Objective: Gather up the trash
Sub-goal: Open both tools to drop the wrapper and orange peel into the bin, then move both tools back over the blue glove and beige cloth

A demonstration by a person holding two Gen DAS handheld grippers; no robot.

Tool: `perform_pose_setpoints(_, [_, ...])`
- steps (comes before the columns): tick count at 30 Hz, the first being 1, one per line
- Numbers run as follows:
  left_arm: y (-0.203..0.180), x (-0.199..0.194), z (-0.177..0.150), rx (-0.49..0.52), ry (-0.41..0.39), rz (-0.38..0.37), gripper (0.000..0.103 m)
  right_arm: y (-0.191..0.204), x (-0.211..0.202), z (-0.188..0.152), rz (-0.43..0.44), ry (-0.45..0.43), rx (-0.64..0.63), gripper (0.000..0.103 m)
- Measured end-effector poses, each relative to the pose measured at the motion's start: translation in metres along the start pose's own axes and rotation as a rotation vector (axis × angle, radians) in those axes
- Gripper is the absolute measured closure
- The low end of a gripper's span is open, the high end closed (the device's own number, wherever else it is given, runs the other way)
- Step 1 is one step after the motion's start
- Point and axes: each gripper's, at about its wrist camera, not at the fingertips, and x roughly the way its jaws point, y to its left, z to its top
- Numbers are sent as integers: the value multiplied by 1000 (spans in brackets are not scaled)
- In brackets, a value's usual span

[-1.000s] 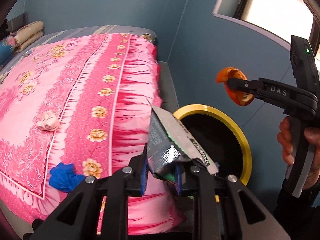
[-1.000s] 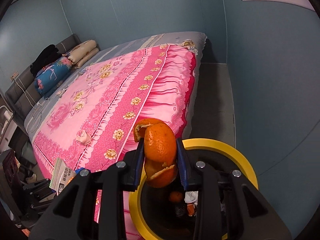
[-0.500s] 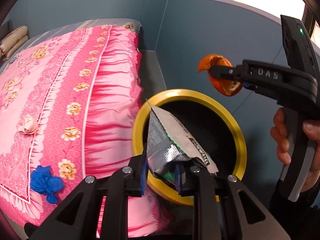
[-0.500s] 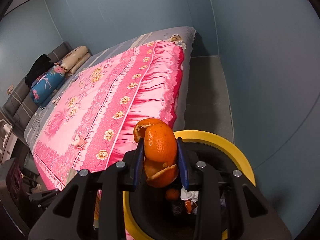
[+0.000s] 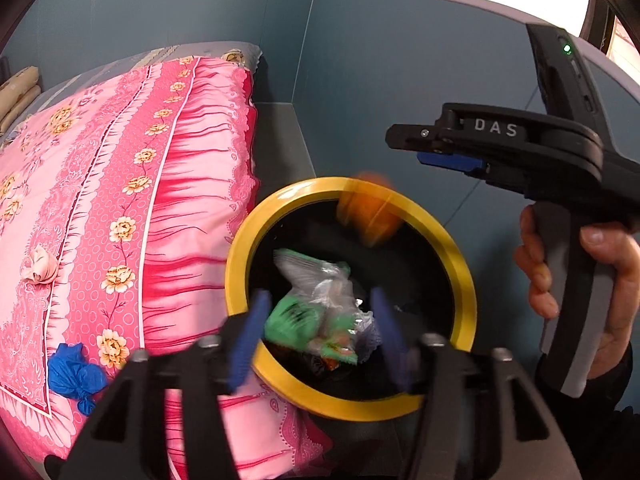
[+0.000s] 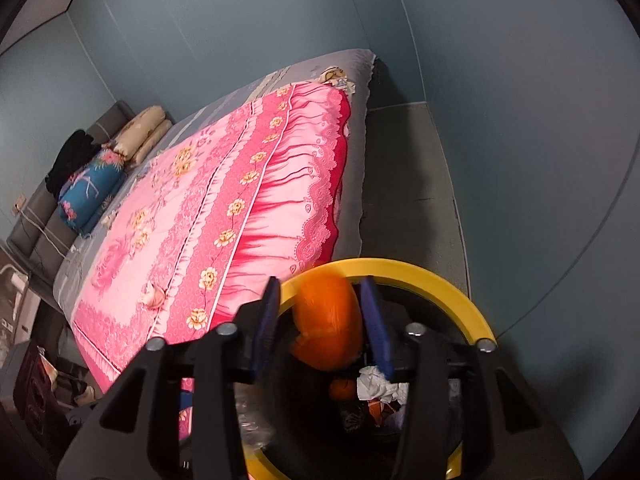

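Lower centre, over the yellow-rimmed bin (image 5: 240, 248): both grippers opening—blurred orange peel (image 6: 328, 320) and crumpled green-silver wrapper (image 5: 312, 304) loose between jaws.

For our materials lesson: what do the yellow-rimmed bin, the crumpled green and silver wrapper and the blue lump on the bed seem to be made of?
Yellow-rimmed black bin: probably plastic, with a smooth, glossy rim. Crumpled green and silver wrapper: likely foil-lined plastic film, shiny and creased. Blue lump: thin, knotted, matte; possibly a glove or bag.

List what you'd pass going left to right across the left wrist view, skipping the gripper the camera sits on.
Crumpled tissue → blue wad → green wrapper dropping into the yellow-rimmed bin → blurred orange peel → right gripper → hand holding it.
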Motion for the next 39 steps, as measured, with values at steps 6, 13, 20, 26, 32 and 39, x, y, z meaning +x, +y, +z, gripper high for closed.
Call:
perform_pose_setpoints(6, [8,-10,-4,-13,-26,-1,30,-7,-6,2,-2,-24,25,55])
perform_pose_setpoints(13, [34,-19,-5,-66,-52,41,20,-2,-7,5,19,-38,15,46])
perform_pose_setpoints(20, [74,-38,-5,-133,-107,108,13,22,-5,5,61,-42,-36,37])
perform_pose_setpoints(26, [118,-56,-8,-206,-142,186,11,48,0,6,104,-27,-89,32])
perform_pose_setpoints(32, [169,-75,-13,-291,-166,259,11,85,11,0,163,-8,-163,28])
perform_pose_setpoints(39, [218,-87,-17,-368,-170,328,10,121,28,-9,232,25,-222,25])
